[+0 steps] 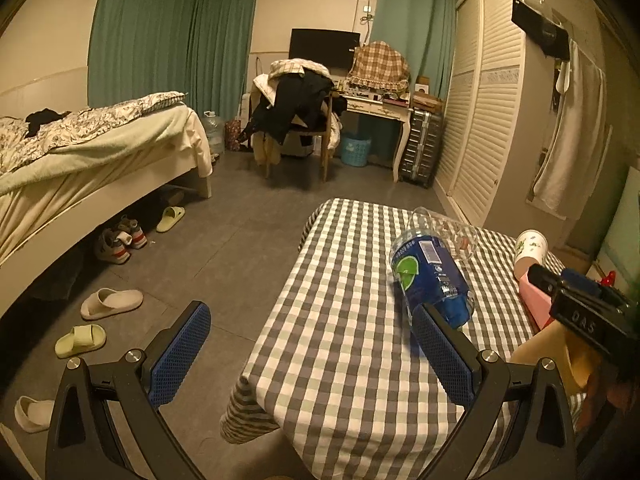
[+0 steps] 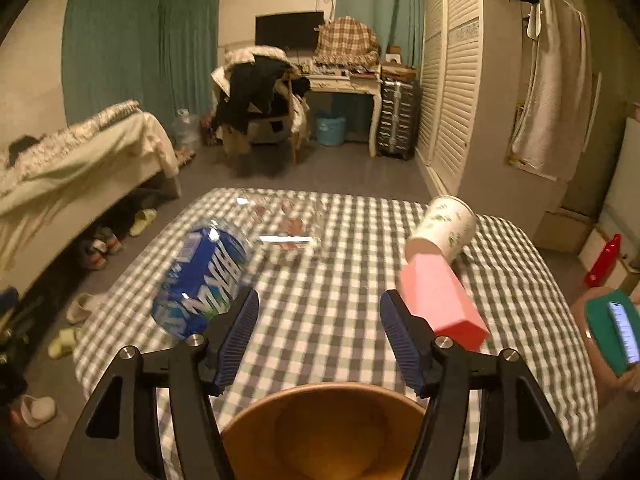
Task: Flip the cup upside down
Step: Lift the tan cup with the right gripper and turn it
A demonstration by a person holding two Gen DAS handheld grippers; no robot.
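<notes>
While neither gripper holds anything, the task looks to be at its opening step, the approach to the cup. A table under a grey-and-white checked cloth (image 2: 340, 312) fills the middle of the room and serves as the landmark. Nearest the viewer on the table sits a wooden bowl (image 2: 324, 432), directly below the right gripper (image 2: 318, 320), whose blue-padded fingers (image 2: 240, 332) are spread wide with only cloth between them. Toward the table's left side lies a blue-labelled water bottle (image 2: 200, 276) on its side. Toward the right side a pink box (image 2: 440, 300) lies at a slant, and just beyond it, touching or nearly so, lies the white paper cup (image 2: 444, 226) with a green leaf print, tipped over rather than upright. Clear plastic items near the far edge are too blurred to name. The left gripper (image 1: 312, 344) hovers over the table's near left corner, fingers also spread and empty. Judging from this, the next move calls for the right gripper to reach forward and rightward, past the box, and close across the cup's wall.
</notes>
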